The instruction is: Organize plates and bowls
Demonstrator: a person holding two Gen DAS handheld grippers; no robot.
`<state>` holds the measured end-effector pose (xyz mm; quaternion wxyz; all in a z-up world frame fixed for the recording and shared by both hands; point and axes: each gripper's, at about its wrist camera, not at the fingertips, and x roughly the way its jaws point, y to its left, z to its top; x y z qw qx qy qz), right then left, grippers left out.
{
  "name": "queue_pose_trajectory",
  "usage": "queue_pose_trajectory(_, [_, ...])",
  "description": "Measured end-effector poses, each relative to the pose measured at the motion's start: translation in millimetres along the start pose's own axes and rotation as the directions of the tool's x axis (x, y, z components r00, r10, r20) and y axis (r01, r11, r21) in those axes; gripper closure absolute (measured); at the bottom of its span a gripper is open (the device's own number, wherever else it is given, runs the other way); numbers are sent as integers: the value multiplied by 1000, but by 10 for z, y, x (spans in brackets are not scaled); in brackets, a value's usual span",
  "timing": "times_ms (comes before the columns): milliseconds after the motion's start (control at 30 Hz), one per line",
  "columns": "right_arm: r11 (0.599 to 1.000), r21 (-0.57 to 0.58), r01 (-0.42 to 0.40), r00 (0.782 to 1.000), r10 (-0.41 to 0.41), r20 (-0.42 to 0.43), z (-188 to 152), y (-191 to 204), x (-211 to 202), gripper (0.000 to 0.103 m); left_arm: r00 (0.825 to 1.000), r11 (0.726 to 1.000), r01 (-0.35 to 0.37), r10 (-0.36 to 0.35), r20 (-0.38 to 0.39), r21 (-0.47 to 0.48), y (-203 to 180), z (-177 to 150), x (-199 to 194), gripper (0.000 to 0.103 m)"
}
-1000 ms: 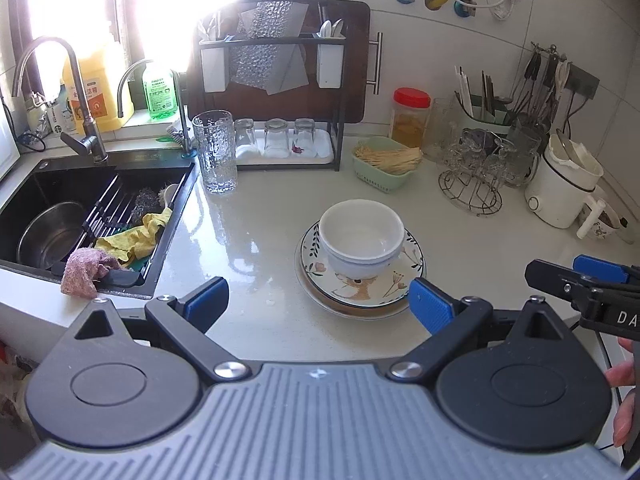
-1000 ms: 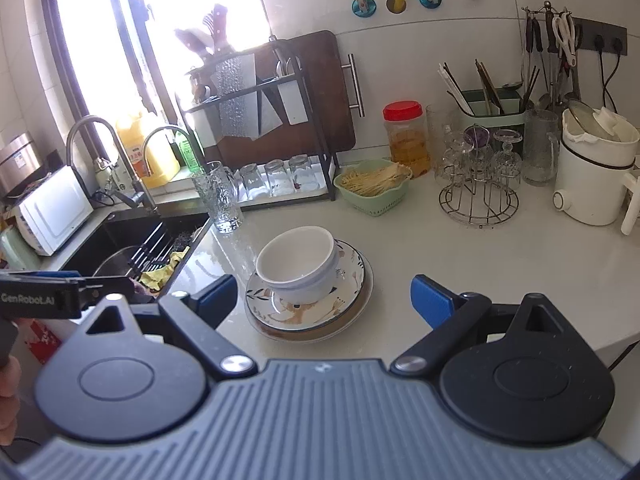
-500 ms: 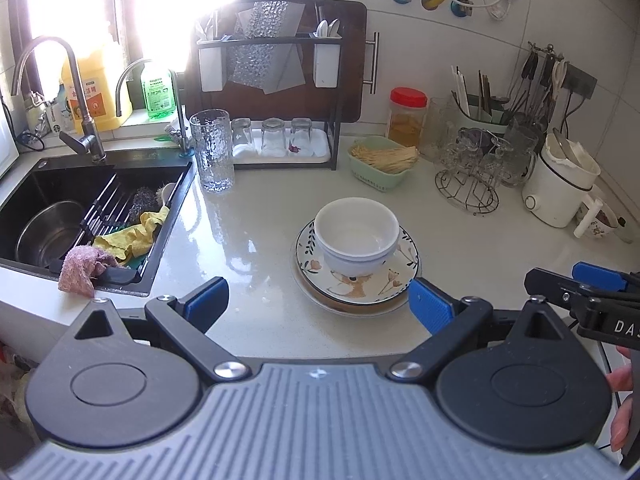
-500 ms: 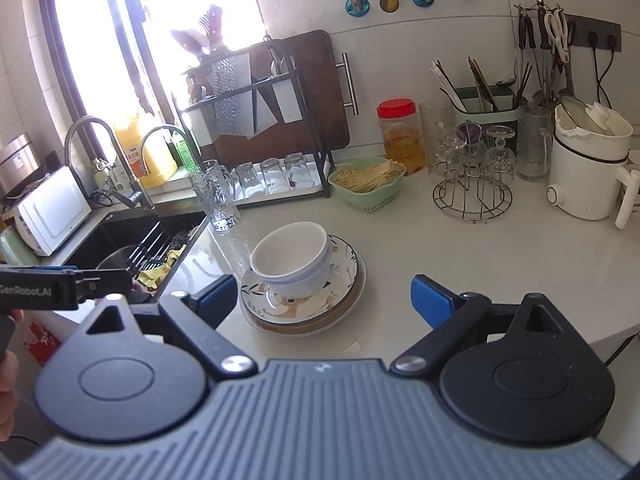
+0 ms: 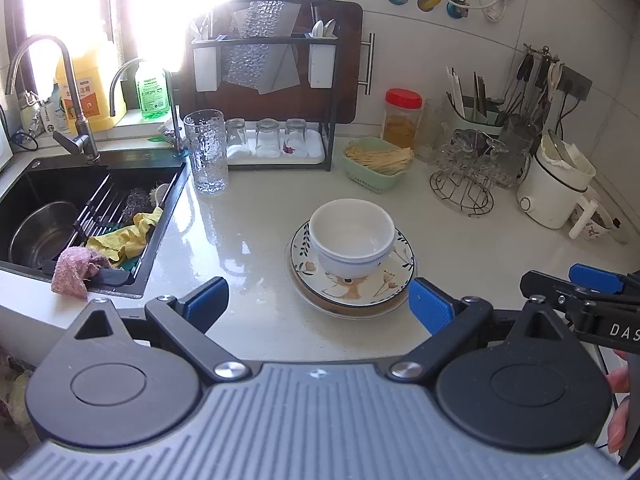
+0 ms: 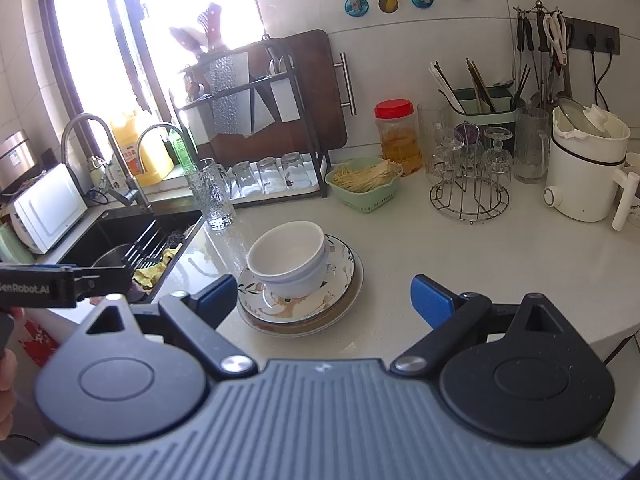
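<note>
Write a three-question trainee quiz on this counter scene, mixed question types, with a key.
1. True or false: the white bowls sit on the floral plate.
2. The left gripper is: A open, B shut on a bowl.
3. Fill in: the tall textured glass stands beside the ____.

Key: 1 true; 2 A; 3 sink.

The right gripper (image 5: 592, 300) body reads "DAS", cut off; the left gripper (image 6: 60, 284) reads "enRobot.AI".
</note>
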<state>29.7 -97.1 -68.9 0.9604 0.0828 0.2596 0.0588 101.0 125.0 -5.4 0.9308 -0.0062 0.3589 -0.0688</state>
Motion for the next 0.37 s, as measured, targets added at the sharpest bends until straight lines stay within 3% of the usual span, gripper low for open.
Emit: queue_pose_trajectory(367, [1000, 6, 11, 1000, -11, 7, -9, 6, 2, 8, 1000, 1000, 9, -9, -1, 6, 41, 19, -6, 5])
